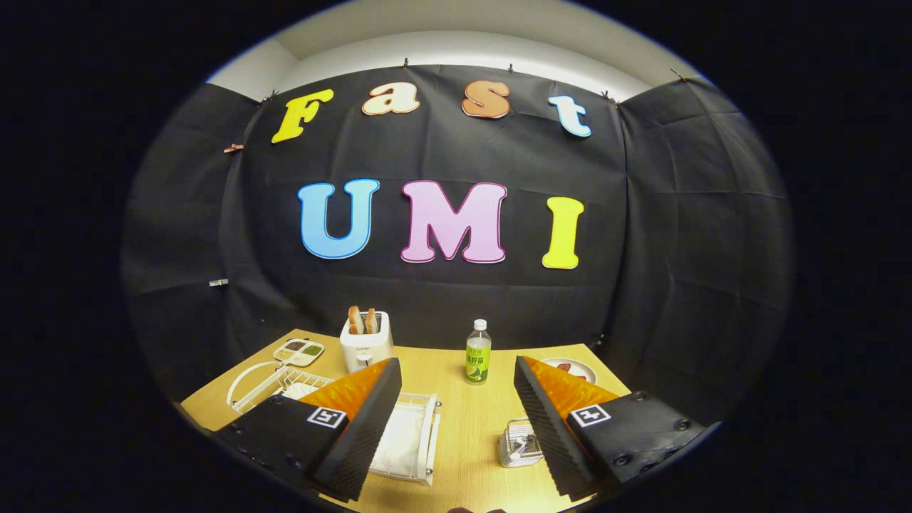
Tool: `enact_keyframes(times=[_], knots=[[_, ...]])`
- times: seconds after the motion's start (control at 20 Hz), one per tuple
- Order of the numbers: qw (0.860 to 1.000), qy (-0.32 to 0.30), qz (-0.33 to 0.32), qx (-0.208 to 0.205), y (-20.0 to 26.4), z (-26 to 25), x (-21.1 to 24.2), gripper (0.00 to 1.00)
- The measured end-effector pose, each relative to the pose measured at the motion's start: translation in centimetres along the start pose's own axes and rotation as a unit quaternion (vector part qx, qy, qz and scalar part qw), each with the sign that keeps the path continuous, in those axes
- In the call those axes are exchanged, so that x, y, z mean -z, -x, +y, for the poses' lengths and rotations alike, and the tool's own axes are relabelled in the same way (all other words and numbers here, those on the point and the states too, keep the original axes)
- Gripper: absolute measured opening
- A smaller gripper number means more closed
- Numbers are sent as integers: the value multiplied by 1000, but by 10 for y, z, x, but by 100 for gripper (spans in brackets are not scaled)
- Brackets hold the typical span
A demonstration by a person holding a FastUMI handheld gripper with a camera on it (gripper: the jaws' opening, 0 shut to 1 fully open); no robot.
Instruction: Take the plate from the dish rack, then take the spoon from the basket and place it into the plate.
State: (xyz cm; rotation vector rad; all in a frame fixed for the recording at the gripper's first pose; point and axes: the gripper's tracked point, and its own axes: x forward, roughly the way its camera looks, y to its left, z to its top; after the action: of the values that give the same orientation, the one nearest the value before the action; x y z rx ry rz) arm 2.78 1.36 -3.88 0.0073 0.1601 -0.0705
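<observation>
The gripper (pixel 456 420) hung wide and empty above the table's (pixel 463 427) near edge, 2 fingers framing dish rack (pixel 417 434) and basket (pixel 519 443), likely surveying.

table (pixel 456 420) | dish rack (pixel 417 442) | basket (pixel 519 443) | bottle (pixel 478 353) | toaster (pixel 366 340) | compartment dish (pixel 299 351) | plate (pixel 573 370)

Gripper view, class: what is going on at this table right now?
A hand-held claw hovers open above a wooden table, gripping nothing. The white dish rack lies partly under one finger, and the small wire basket with the spoon sits beside the other. Beyond the fingers stand a toaster holding bread and a green bottle. Neither plate nor spoon has been picked up yet.
</observation>
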Motion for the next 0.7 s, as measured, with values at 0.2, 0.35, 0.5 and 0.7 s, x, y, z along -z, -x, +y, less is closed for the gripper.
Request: enact_keyframes(times=[0.2, 0.35, 0.5, 0.7], knots=[[999, 21, 46, 12, -29, 19, 15, 98], [995, 26, 94, 2, -50, 52, 35, 98], [990, 20, 142, -16, -68, 86, 60, 98], [975, 16, 219, -28, -90, 113, 104, 98]])
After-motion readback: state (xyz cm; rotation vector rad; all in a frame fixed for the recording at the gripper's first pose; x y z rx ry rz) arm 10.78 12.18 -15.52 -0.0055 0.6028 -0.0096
